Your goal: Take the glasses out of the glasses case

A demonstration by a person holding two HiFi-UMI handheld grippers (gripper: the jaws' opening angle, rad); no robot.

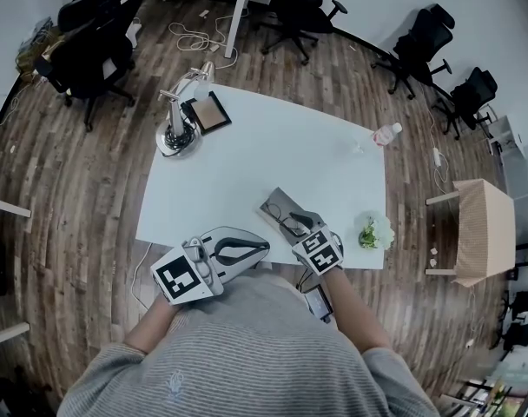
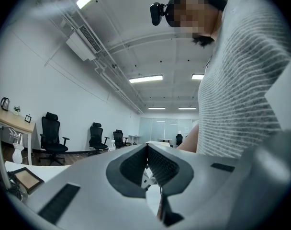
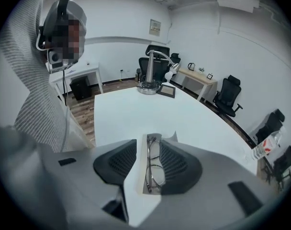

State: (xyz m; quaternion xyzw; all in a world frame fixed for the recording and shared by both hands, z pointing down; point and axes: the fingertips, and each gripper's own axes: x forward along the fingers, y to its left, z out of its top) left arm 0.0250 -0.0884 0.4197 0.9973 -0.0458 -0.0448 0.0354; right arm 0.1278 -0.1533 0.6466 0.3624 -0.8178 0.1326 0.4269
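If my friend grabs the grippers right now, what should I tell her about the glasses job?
Left gripper: shut, empty, left of the case.
Right gripper: jaws apart, one on each side of the glasses, not closed on them.
Glasses case: open near the front edge of the table, with the glasses lying inside.
Done: case open, right gripper lined up.
Left: close on the glasses, probably gently, and lift them out.

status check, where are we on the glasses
Left gripper shut, empty. Right gripper open, fingers either side of the glasses. Glasses lying in the open case. Nothing in the way.
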